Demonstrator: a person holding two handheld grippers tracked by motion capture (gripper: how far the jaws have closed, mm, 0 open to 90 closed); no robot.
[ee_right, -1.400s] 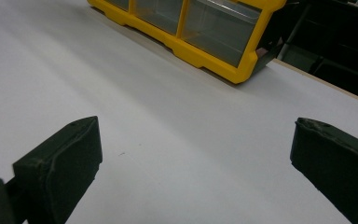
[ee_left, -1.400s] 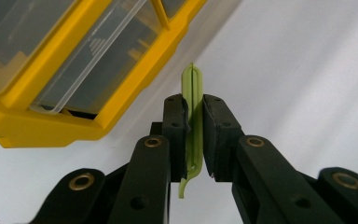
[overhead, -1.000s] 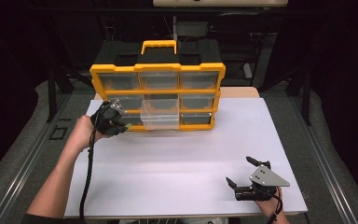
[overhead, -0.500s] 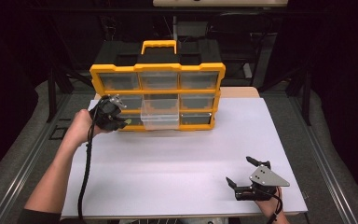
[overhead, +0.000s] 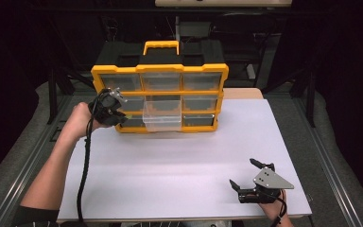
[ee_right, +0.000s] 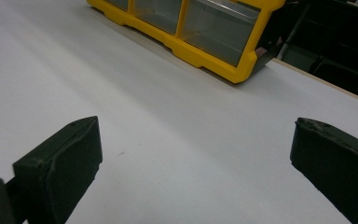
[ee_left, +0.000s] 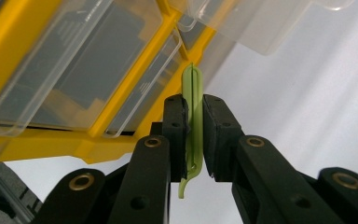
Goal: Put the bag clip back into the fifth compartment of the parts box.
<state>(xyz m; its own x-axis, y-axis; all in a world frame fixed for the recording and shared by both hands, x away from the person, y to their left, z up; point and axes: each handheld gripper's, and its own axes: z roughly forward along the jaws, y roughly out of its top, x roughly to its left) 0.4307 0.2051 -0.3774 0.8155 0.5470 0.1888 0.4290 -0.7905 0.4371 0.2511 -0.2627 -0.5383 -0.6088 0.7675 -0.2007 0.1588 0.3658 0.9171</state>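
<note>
- Left gripper (ee_left: 194, 135): jaws are clamped tight on a thin light-green plastic clip thing (ee_left: 192, 100). It stands on edge between the two black pads, with its rounded tip poking out past them and a little tail hanging below.
- From the high view, that left gripper (overhead: 118, 115) sits up off the table at the left end of the yellow organizer (overhead: 159, 71), right about at the lower-left drawers, held by the person's left hand (overhead: 79, 121). The black cable (overhead: 84, 170) drops down from it along the forearm.
- In the left gripper view the green piece's tip points at the organizer's yellow frame (ee_left: 135, 88), just between two clear drawer fronts. I can't tell if it actually touches the frame or is just very close.
- One clear drawer (overhead: 162, 113) in the middle column is pulled out and sticks forward over the white table (overhead: 179, 165). The other drawers look pushed in.
- Right gripper (overhead: 246, 179): wide open, nothing between the pads, resting low near the front right corner of the table, well away from the organizer. The grey three-cornered plate (overhead: 270, 178) is on top.
- The right gripper view has the two pads far apart with bare white tabletop (ee_right: 177, 140) between them, and the organizer's right end (ee_right: 214, 32) farther off.
</note>
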